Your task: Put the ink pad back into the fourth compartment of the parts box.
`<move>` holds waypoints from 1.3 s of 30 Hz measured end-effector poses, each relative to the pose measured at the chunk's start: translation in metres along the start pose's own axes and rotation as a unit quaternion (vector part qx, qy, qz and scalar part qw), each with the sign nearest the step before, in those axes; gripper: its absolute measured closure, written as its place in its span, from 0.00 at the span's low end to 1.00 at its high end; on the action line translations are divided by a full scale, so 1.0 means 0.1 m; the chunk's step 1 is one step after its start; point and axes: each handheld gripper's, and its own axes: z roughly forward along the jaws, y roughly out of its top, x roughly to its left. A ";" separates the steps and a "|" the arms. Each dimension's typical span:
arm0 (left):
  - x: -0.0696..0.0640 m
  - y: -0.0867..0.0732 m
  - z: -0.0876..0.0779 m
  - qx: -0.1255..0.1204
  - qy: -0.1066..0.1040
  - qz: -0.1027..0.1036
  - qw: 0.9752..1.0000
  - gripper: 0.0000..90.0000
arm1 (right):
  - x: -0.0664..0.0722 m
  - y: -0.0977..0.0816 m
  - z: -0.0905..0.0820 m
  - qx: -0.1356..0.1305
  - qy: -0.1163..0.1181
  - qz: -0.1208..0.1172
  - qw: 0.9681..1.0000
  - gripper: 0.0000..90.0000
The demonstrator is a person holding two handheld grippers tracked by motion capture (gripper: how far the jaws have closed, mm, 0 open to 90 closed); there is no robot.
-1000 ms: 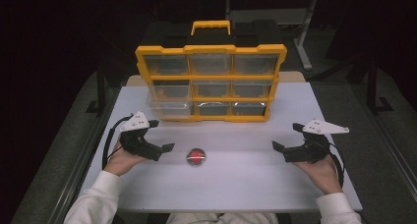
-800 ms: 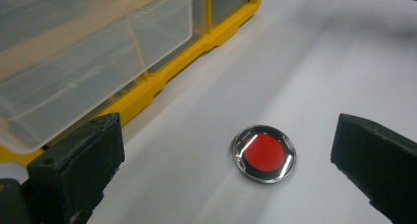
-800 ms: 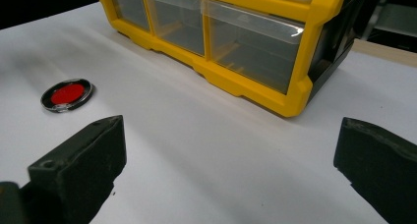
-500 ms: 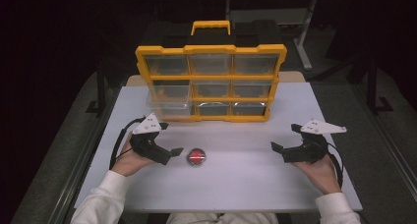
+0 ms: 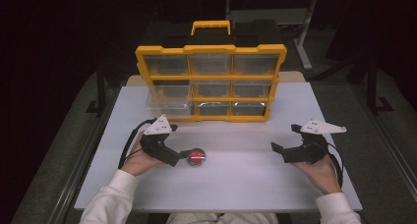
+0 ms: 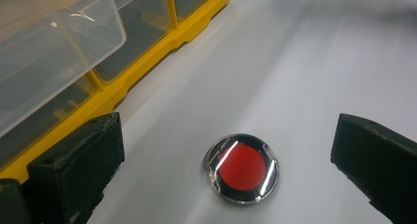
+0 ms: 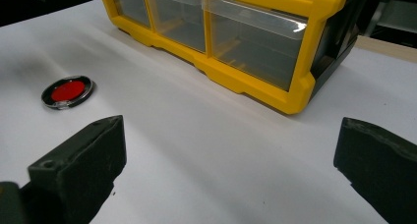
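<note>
Left hand-held gripper (image 6: 231, 184), jaws spread wide, straddles a flat red disc (image 6: 242, 168) lying on the white tabletop (image 5: 236, 184) (thin, glossy); closing too high could skid it away. Right hand-held gripper (image 5: 281, 151) rests open.

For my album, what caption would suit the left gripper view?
Open left hand-held gripper poised around a red disc beside a yellow drawer organizer.

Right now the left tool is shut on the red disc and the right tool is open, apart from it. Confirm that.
Not quite. The left tool is open, not shut: in the left gripper view its jaws stand wide on either side of the red disc, touching nothing. The right tool is open, apart from it, as you say.
</note>
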 end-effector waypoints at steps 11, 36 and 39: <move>-0.03 -0.01 0.17 0.014 -0.011 0.009 1.000 0.00 | 0.01 -0.01 0.00 0.004 0.000 -0.003 1.000 0.00; -0.05 -0.13 0.48 0.084 -0.021 0.020 0.996 0.00 | -0.05 -0.05 -0.07 0.002 -0.009 0.001 1.000 0.00; -0.03 -0.17 0.51 0.092 -0.021 0.019 0.995 0.00 | -0.07 -0.05 -0.09 -0.004 -0.012 0.005 1.000 0.00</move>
